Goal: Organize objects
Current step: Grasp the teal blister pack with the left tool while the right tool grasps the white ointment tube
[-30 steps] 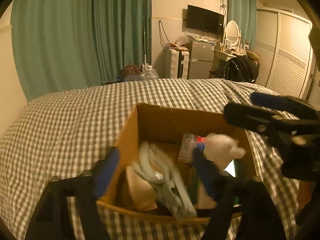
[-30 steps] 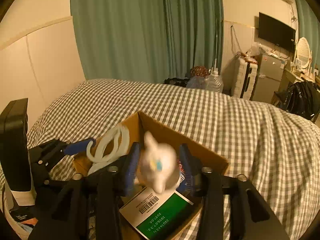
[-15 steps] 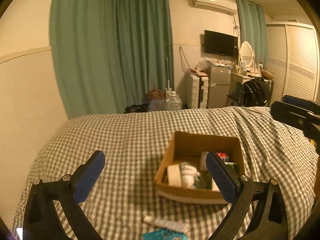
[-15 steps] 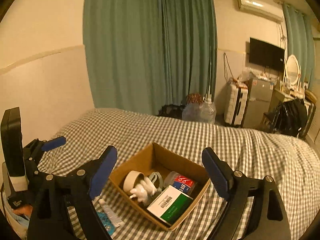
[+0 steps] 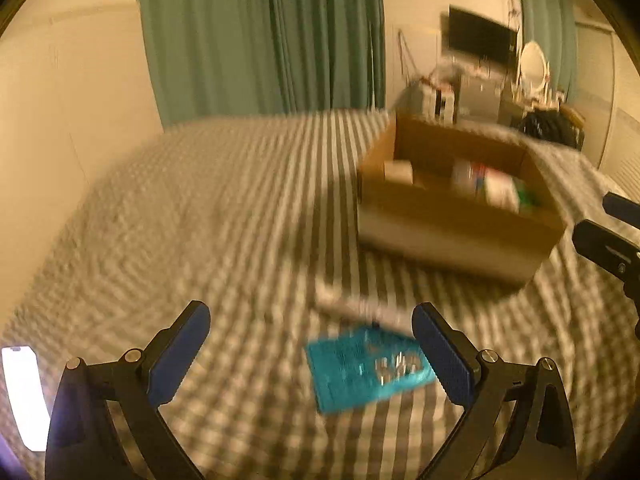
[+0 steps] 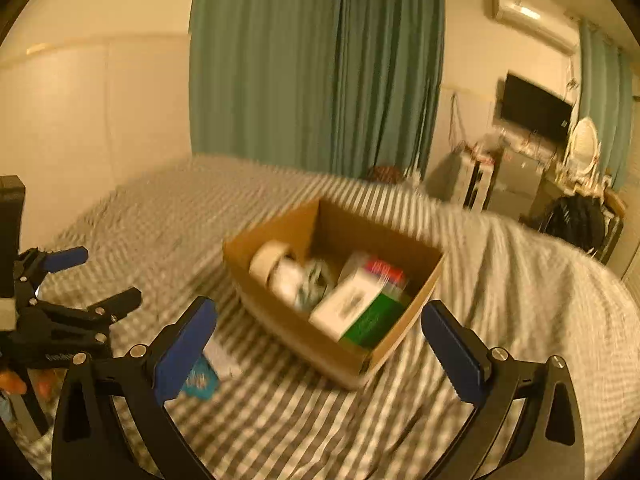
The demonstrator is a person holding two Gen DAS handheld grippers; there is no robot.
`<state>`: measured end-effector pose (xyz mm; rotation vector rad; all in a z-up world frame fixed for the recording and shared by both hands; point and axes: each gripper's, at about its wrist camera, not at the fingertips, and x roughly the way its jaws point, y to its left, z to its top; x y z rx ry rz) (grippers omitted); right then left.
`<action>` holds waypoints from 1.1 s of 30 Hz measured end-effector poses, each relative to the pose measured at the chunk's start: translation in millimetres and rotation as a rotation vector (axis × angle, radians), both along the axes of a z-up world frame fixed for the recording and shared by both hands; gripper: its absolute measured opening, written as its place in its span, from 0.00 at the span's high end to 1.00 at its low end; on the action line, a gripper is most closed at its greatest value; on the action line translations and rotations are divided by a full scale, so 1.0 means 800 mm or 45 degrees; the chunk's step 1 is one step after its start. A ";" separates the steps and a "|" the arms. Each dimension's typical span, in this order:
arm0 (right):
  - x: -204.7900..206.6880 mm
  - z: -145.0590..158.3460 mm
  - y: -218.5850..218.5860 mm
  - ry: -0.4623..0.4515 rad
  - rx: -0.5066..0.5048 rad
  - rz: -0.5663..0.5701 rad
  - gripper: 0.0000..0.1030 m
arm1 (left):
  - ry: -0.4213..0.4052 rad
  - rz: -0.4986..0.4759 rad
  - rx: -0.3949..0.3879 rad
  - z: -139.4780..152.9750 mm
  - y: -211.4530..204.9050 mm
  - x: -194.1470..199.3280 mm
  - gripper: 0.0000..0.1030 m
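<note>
An open cardboard box (image 5: 452, 220) (image 6: 280, 320) stands on the checked bedspread. It holds a tape roll (image 6: 269, 258), a white toy (image 6: 286, 282), a green-and-white carton (image 6: 360, 310) and other items. A teal packet (image 5: 366, 368) (image 6: 200, 380) and a white tube (image 5: 362, 308) lie on the bed in front of the box. My left gripper (image 5: 310, 354) is open and empty, low over the packet. My right gripper (image 6: 318, 350) is open and empty, above the box's near side. Both views are blurred.
The checked bedspread (image 5: 200, 220) spreads wide to the left of the box. A wall and green curtains (image 6: 320, 72) stand behind the bed. A TV (image 6: 534, 106), cabinets and a black bag (image 6: 572, 220) are at the far right. A bright white object (image 5: 24, 396) lies at my lower left.
Both grippers let go of their items into the box, opened and pulled back. The left one has since dropped low toward the teal packet and tube; the right moved closer to the box.
</note>
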<state>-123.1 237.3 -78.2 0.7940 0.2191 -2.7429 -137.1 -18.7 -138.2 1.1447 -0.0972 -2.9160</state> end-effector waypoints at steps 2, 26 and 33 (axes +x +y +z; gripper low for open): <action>-0.007 -0.034 -0.001 -0.063 0.009 0.000 0.00 | -0.072 -0.015 0.036 -0.028 0.003 -0.001 0.00; -0.024 -0.111 0.003 -0.279 0.075 -0.077 0.00 | -0.303 0.021 0.143 -0.105 0.041 -0.041 0.00; -0.023 -0.112 0.003 -0.278 0.096 -0.085 0.00 | -0.286 0.019 0.239 -0.092 0.019 -0.029 0.15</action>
